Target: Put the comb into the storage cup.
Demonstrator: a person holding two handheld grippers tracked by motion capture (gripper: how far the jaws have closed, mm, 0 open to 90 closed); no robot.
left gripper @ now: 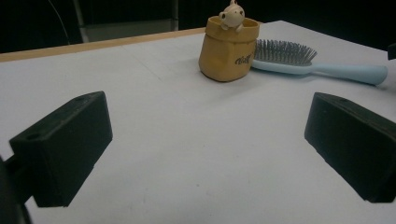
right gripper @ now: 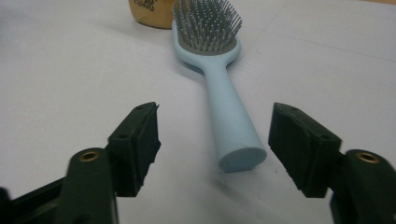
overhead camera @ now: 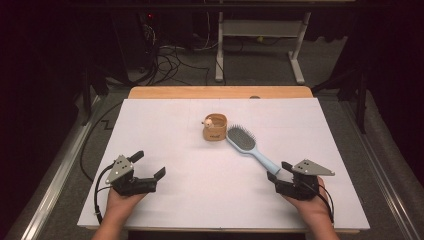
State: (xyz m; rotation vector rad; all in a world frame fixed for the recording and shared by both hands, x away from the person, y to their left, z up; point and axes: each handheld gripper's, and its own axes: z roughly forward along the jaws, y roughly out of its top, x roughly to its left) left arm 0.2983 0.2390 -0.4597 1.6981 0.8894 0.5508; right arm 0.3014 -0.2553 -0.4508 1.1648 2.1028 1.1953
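A light blue hairbrush (overhead camera: 248,145) lies on the white table, bristles up, its handle end toward the right hand. In the right gripper view the hairbrush (right gripper: 219,74) points its handle end between the jaws without touching them. My right gripper (overhead camera: 280,171) (right gripper: 215,149) is open, a little short of the handle's tip. Touching the brush head stands a tan pouch-shaped holder (overhead camera: 215,128) (left gripper: 229,49) with a small cream figure (left gripper: 232,14) peeking over its rim. My left gripper (overhead camera: 148,165) (left gripper: 205,149) rests at the near left, open, nothing between its fingers.
The white table (overhead camera: 175,150) has a wooden strip (overhead camera: 220,92) along its far edge. Beyond it, on the floor, are cables (overhead camera: 170,60) and a white table frame (overhead camera: 260,30). Bare surface lies between the two hands.
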